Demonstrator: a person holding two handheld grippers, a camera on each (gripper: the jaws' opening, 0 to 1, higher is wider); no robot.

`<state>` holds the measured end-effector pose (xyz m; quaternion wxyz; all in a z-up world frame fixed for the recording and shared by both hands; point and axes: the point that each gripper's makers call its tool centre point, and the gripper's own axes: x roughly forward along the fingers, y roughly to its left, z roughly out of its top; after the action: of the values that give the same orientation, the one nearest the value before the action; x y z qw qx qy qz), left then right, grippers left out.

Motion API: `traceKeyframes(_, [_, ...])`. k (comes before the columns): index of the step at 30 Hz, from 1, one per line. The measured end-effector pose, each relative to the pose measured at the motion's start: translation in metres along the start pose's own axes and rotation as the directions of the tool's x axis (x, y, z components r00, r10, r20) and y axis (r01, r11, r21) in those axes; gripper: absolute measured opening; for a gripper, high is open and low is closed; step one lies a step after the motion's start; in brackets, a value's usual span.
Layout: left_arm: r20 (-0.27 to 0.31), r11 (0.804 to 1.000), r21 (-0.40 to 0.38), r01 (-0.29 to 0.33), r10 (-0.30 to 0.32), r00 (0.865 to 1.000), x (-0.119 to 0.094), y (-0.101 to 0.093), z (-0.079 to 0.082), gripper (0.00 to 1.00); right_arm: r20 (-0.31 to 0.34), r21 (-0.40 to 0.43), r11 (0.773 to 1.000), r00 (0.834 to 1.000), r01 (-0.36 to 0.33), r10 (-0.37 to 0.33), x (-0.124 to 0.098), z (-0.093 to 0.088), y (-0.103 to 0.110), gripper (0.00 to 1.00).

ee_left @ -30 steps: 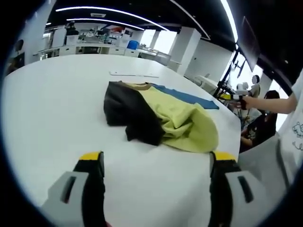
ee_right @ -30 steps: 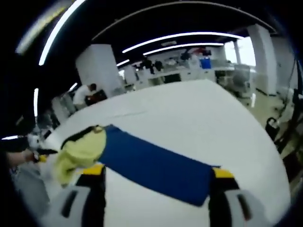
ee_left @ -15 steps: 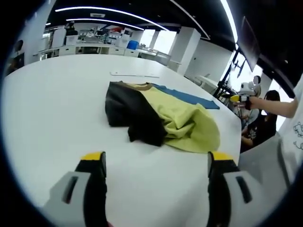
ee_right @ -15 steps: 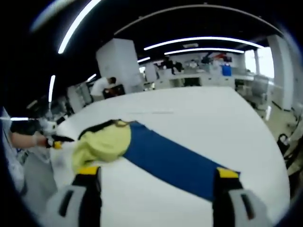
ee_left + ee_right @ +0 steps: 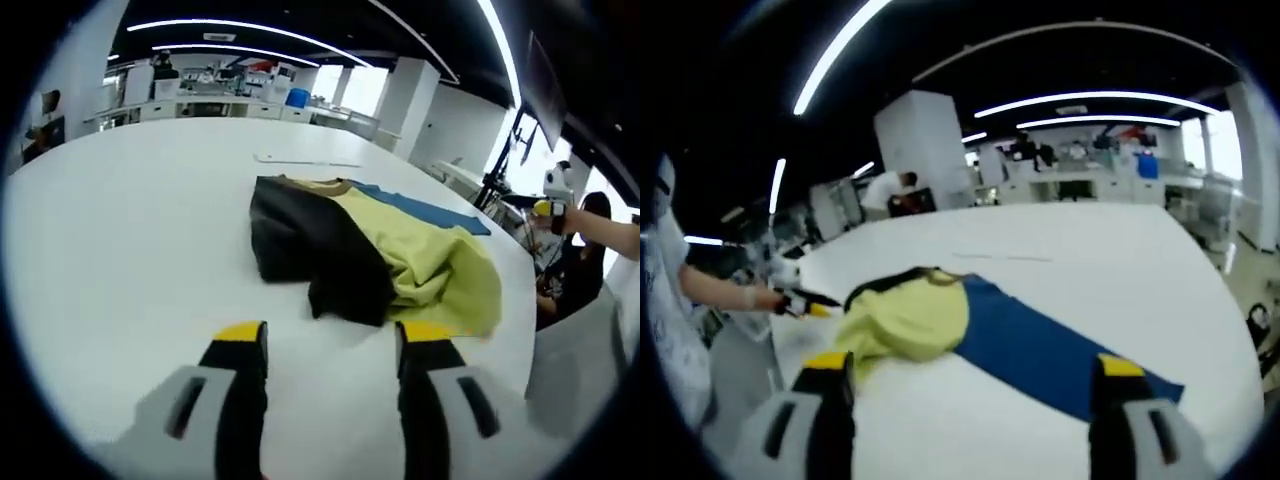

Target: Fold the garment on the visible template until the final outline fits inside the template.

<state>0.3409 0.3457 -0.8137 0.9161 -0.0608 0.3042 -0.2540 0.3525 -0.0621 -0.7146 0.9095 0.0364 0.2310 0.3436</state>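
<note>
Yellow-tipped left gripper [image 5: 325, 345] has narrowed though still open and empty near the garment [image 5: 370, 255]; right gripper [image 5: 965, 375] stays wide, empty

1 garment [image 5: 375, 245], 1 blue template [image 5: 1040, 345], 1 table [image 5: 120, 230], 2 grippers.

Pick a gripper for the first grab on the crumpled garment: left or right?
Left, probably. The left gripper sits open just short of the garment's black edge. The right gripper faces mostly the blue template, with the garment off to one side.
</note>
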Motion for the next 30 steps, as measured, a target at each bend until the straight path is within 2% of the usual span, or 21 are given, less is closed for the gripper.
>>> traceKeyframes(3, [-0.005, 0.998, 0.016, -0.056, 0.056, 0.998, 0.007, 0.012, 0.0, 0.31, 0.021, 0.021, 1.0, 1.0, -0.012, 0.011, -0.001, 0.004, 0.005, 0.99])
traceKeyframes(5, [-0.008, 0.998, 0.023, -0.065, 0.065, 0.998, 0.01, 0.012, 0.0, 0.24, 0.044, 0.028, 0.999, 0.999, -0.021, 0.019, -0.003, 0.009, 0.012, 0.99])
traceKeyframes(8, [-0.019, 0.998, 0.012, -0.059, 0.059, 0.998, 0.017, 0.012, -0.002, 0.22, 0.062, 0.032, 0.999, 0.998, -0.022, 0.02, -0.005, 0.012, 0.014, 0.99])
traceKeyframes(11, [-0.031, 0.998, 0.035, -0.056, 0.057, 0.998, 0.021, 0.01, -0.005, 0.21, 0.067, 0.036, 0.999, 0.998, -0.021, 0.018, -0.008, 0.01, 0.015, 0.99])
traceKeyframes(26, [-0.038, 0.994, 0.078, -0.072, 0.075, 0.996, 0.035, 0.009, -0.004, 0.07, 0.049, 0.096, 0.995, 0.999, 0.006, -0.011, -0.025, -0.014, 0.018, 0.99])
traceKeyframes(28, [-0.032, 0.997, 0.046, -0.056, 0.058, 0.998, 0.036, 0.007, -0.004, 0.04, 0.049, 0.101, 0.995, 0.999, 0.007, -0.012, -0.024, -0.016, 0.019, 0.99])
traceKeyframes(30, [-0.013, 0.998, -0.05, -0.034, 0.034, 0.999, 0.037, 0.001, -0.003, 0.0, 0.047, 0.105, 0.994, 0.999, 0.008, -0.013, -0.023, -0.018, 0.022, 0.99])
